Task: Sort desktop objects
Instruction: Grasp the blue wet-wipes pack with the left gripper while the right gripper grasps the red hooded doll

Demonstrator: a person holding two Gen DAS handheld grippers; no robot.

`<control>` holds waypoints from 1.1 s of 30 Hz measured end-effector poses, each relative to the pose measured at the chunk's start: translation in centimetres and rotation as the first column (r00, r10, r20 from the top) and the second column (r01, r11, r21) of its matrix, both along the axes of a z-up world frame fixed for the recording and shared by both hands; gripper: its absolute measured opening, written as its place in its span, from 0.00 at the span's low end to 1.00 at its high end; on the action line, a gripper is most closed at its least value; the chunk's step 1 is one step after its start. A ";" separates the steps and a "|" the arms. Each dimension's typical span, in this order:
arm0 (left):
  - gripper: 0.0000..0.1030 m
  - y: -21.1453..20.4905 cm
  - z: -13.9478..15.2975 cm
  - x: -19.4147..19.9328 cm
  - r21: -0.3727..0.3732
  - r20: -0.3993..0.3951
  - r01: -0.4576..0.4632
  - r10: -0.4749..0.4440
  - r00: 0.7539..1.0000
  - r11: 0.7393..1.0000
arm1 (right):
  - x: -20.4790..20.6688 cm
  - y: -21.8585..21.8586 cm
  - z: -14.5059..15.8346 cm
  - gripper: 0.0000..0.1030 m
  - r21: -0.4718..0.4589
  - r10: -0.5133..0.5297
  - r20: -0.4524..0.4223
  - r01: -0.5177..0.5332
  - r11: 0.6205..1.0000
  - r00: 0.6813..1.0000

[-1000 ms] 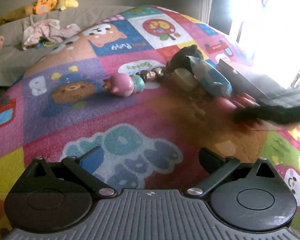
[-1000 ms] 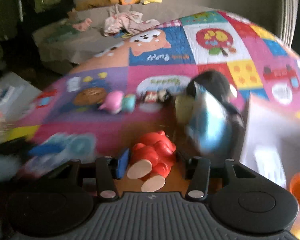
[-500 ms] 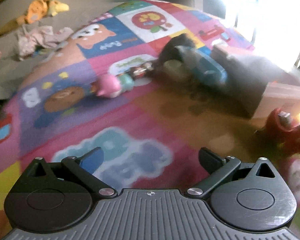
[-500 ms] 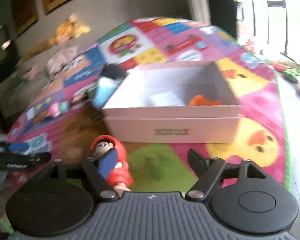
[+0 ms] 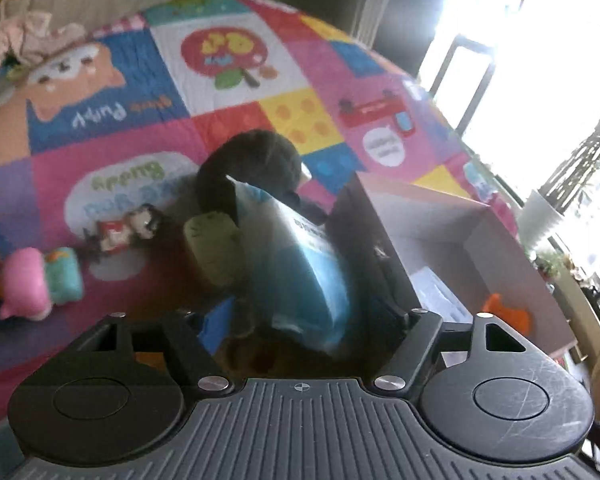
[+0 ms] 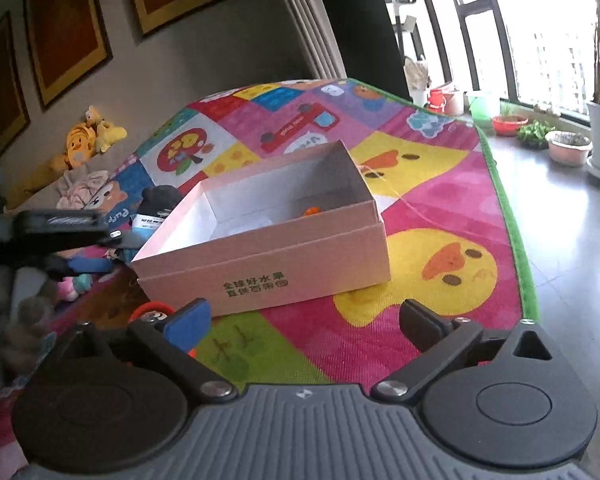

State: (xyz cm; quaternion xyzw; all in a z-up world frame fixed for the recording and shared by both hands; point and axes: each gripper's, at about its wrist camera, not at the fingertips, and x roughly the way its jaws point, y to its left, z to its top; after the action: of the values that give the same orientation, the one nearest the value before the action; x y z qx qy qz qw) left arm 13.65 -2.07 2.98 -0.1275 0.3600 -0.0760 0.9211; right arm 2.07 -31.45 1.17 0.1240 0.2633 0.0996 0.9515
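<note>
A blue and white packet [image 5: 312, 276] leans against the dark side wall of the pink cardboard box [image 5: 440, 216]. It lies between the fingers of my left gripper [image 5: 304, 312], whose jaws are closing; the pads do not visibly press on it. In the right wrist view my right gripper [image 6: 304, 320] is opening wide with nothing between its fingers, low in front of the pink box [image 6: 300, 256]. A red toy figure [image 6: 150, 310] lies on the mat by its left finger, mostly hidden. An orange item [image 6: 312, 211] lies inside the box.
A black cap [image 5: 256, 156], a green plush piece [image 5: 216, 248], a small figure [image 5: 128, 228] and a pink toy [image 5: 24, 288] lie on the colourful play mat [image 6: 440, 200]. Plant pots [image 6: 568, 148] stand on the floor by the window. The left gripper's body [image 6: 60, 224] shows left of the box.
My left gripper moved up to the blue packet and its jaws narrowed around it. My right gripper swung to the box front, opened and let go of the red figure.
</note>
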 end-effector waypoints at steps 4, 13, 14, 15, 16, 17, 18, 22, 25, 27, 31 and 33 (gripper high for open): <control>0.54 0.3 -0.6 0.3 -0.023 0.004 0.005 -0.005 1.000 1.000 | 0.0 -0.2 -0.2 1.00 0.017 -0.002 -0.005 0.002 1.000 1.000; 0.51 2.6 0.1 -8.5 0.022 0.016 0.073 -0.074 0.997 0.997 | 0.6 -0.7 -0.6 1.00 0.056 -0.020 -0.053 0.023 0.998 0.998; 0.51 3.0 0.1 -9.8 0.016 0.009 0.081 -0.081 0.997 0.997 | 0.7 -0.6 -0.6 1.00 0.053 -0.021 -0.057 0.024 0.998 0.998; 0.51 3.4 0.1 -11.0 0.008 0.004 0.090 -0.090 0.996 0.996 | 0.7 -0.6 -0.7 1.00 0.049 -0.021 -0.060 0.024 0.999 0.998; 0.52 3.9 0.1 -12.3 0.002 0.000 0.098 -0.098 0.995 0.995 | 0.7 -0.5 -0.7 1.00 0.043 -0.021 -0.065 0.023 0.999 0.998; 0.52 4.3 0.1 -13.5 -0.001 -0.003 0.106 -0.106 0.994 0.994 | 0.8 -0.3 -0.7 1.00 0.036 -0.020 -0.069 0.023 0.999 0.997; 0.52 4.6 0.1 -14.5 0.000 -0.003 0.109 -0.109 0.994 0.994 | 0.8 -0.2 -0.7 1.00 0.029 -0.019 -0.074 0.021 0.999 0.997; 0.59 5.7 0.5 -17.0 0.135 0.047 0.036 -0.043 0.998 0.990 | 0.9 0.3 -0.7 1.00 -0.004 -0.011 -0.081 0.011 1.000 0.997; 0.66 6.6 1.0 -17.2 0.159 0.073 0.000 -0.012 0.997 0.987 | 0.8 0.8 -0.6 1.00 -0.032 -0.007 -0.078 0.005 0.999 0.997; 0.78 6.8 1.1 -17.2 0.103 0.073 0.035 -0.043 0.996 0.994 | 0.8 1.0 -0.5 1.00 -0.046 -0.009 -0.075 0.005 0.999 0.997; 0.92 5.1 1.0 -17.0 0.088 0.095 0.077 -0.086 0.992 0.993 | 0.7 1.1 -0.4 1.00 -0.057 -0.014 -0.069 0.010 0.998 0.998; 0.93 4.2 0.7 -16.6 0.105 0.113 0.072 -0.084 0.990 0.992 | 0.3 1.1 0.0 1.00 -0.065 0.001 -0.037 -0.003 0.998 0.999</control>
State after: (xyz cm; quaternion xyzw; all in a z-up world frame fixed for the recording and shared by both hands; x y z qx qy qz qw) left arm -2.97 2.16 3.67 -0.0620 0.3132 -0.1011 0.9422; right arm 2.38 -30.31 1.15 0.0944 0.2843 0.0896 0.9499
